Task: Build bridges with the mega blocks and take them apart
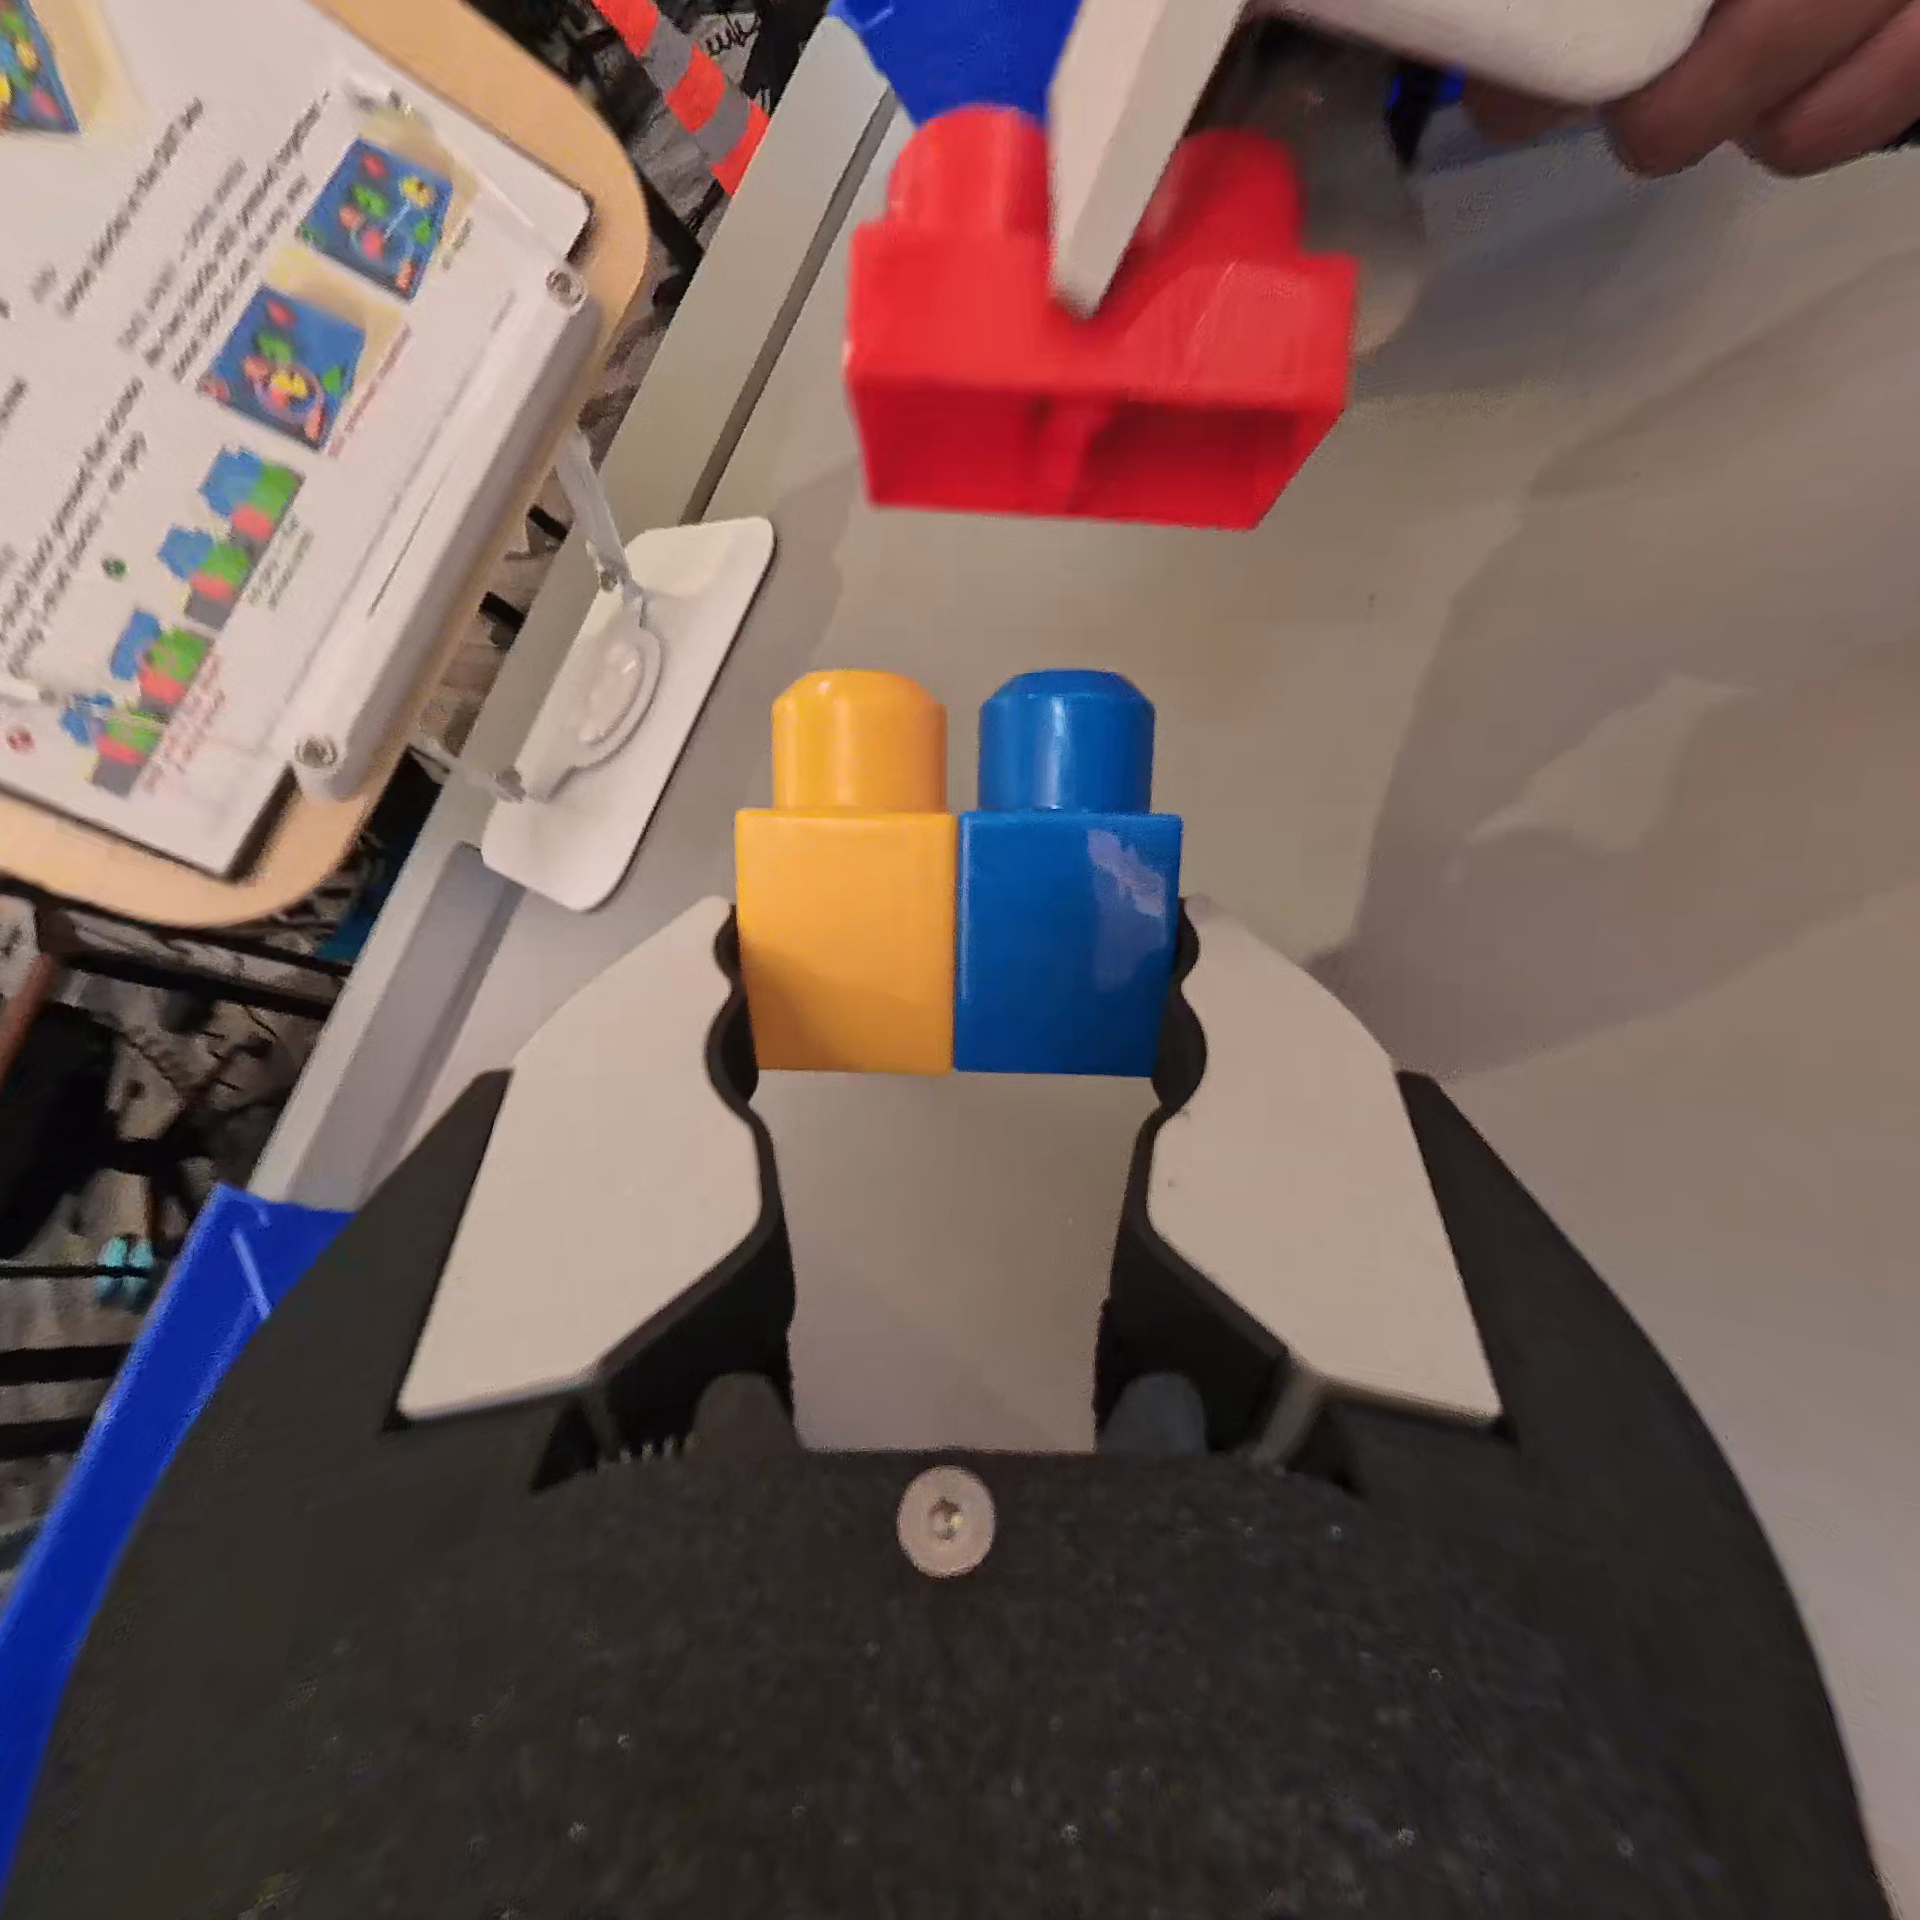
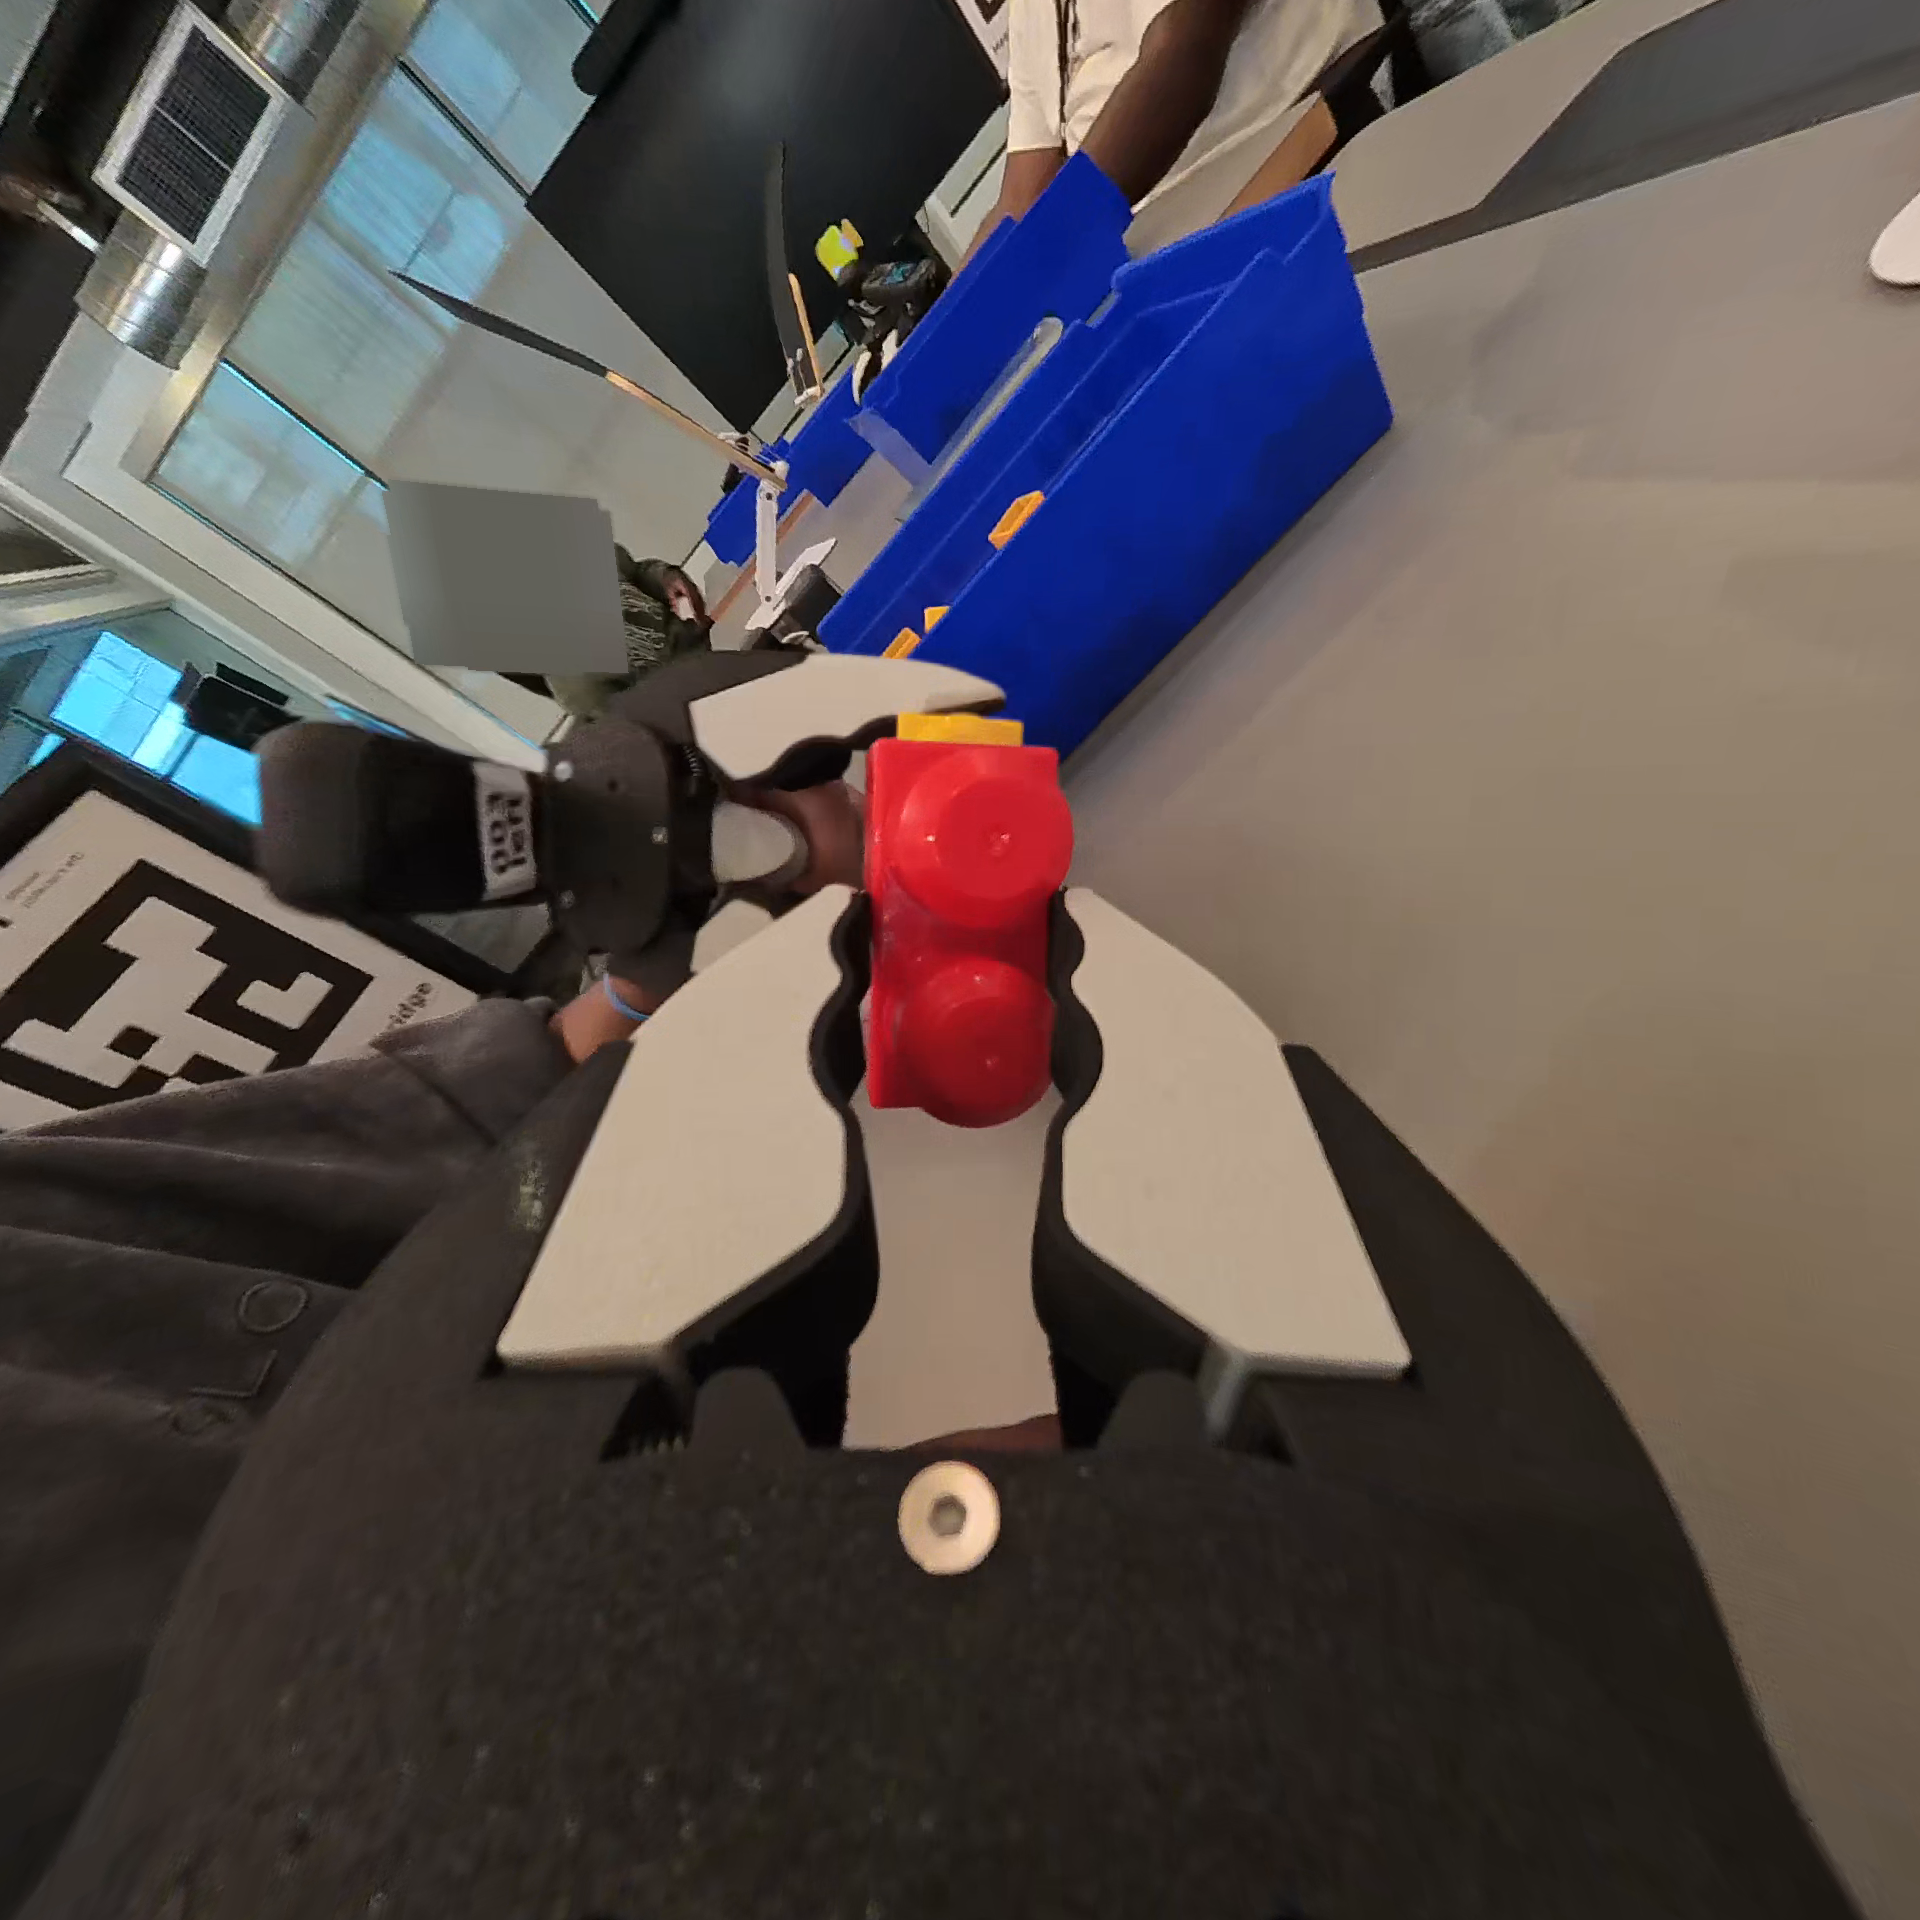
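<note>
Black gripper bodies are filling the near edge of both wrist views, each with pale fingers reaching forward over the grey table [image 1: 1558, 727].

Left gripper [image 1: 958, 940] is squeezing two single-stud blocks side by side, its jaws spread just wide enough to take the pair: the yellow block [image 1: 847, 935] is pressing against the left finger and the blue block [image 1: 1065, 935] against the right one. Both are standing upright with studs pointing up, touching each other along one flat side, and they are being held clear of the table.

Right gripper [image 2: 958, 940] is clamping a red block [image 2: 961, 935] with two studs, its jaws narrowed onto the block's long sides. In the left wrist view that red block [image 1: 1091, 343] is hanging above and slightly right of the yellow and blue pair, apart from them, its hollow underside facing down toward their studs. A hand [image 1: 1756, 104] is showing at the far right corner.

From the right wrist view, the studs are facing the camera, and a strip of yellow is peeking out just beyond the red block.

Farther off, a blue bin [image 2: 1195, 499] is sitting on the table, with other blue pieces beyond it. At the far left, an instruction sheet [image 1: 208, 416] is resting on a wooden board [image 1: 582, 156].
</note>
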### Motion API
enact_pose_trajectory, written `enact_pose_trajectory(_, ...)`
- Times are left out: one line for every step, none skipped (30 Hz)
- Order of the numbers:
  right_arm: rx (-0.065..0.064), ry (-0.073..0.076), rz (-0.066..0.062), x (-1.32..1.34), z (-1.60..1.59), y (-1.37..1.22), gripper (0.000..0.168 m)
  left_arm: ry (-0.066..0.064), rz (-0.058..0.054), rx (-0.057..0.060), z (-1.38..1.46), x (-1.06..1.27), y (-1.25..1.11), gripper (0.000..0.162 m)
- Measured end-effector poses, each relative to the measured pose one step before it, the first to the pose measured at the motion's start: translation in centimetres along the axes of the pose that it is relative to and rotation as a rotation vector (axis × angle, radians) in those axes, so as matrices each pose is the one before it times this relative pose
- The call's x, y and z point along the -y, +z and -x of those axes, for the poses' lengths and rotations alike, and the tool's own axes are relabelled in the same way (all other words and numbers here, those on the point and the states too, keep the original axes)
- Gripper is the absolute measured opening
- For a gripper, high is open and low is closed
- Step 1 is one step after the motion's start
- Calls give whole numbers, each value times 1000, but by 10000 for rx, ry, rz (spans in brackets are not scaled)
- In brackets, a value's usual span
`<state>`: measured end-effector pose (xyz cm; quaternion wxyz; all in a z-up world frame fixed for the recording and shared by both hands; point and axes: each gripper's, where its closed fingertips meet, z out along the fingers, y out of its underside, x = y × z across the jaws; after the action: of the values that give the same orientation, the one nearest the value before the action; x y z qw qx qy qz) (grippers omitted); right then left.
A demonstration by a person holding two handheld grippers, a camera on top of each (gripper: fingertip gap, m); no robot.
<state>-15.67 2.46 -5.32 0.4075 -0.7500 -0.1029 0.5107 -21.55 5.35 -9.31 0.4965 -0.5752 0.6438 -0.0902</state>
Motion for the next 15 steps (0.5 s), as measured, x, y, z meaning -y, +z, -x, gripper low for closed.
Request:
enact_pose_trajectory(-224, -151, -51, 139, -178, 170, 32, 360, 16, 38, -155, 396, 285, 75)
enact_pose_trajectory(-153, -119, -118, 235, -147, 75, 32, 321, 1, 56, -161, 372, 275, 75)
enact_pose_trajectory(-76, -6, -75, 144, -148, 82, 32, 237, 40, 46, -163, 290, 321, 75)
enact_pose_trajectory(30, 48, 40, -71, -67, 123, 32, 141, 40, 6, -170, 265, 324, 75)
enact_pose_trajectory(15, 45, 65, -171, -114, 122, 32, 47, -30, -22, -165, 329, 278, 75)
enact_pose_trajectory(-169, -15, 7, -171, -362, 81, 32, -27, -97, -38, -162, 381, 233, 75)
enact_pose_trajectory(-85, -83, 25, -192, -246, 51, 32, -69, -86, -45, -121, 304, 210, 75)
enact_pose_trajectory(215, 72, 28, -191, 123, 35, 32, -72, -11, -47, -64, 139, 212, 75)
enact_pose_trajectory(158, 121, -6, -171, 24, 10, 32, -64, -95, -72, -68, 187, 154, 75)
enact_pose_trajectory(112, 73, 90, -283, 15, 35, 32, -110, -142, -123, -156, 254, 103, 74)
enact_pose_trajectory(-37, -16, -7, -63, -198, -94, 32, -112, -18, -117, -154, 57, 150, 74)
enact_pose_trajectory(0, -39, 16, -70, -142, -93, 32, -36, 28, -54, -109, -29, 181, 74)
enact_pose_trajectory(-3, -6, 50, -90, -124, -73, 32, 28, 23, 9, -84, -10, 163, 74)
enact_pose_trajectory(-46, -80, 122, -169, -157, -58, 32, 38, 53, -13, -104, -59, 150, 74)
enact_pose_trajectory(-47, -49, 83, -100, -132, -49, 32, -5, 51, -52, -127, -54, 158, 74)
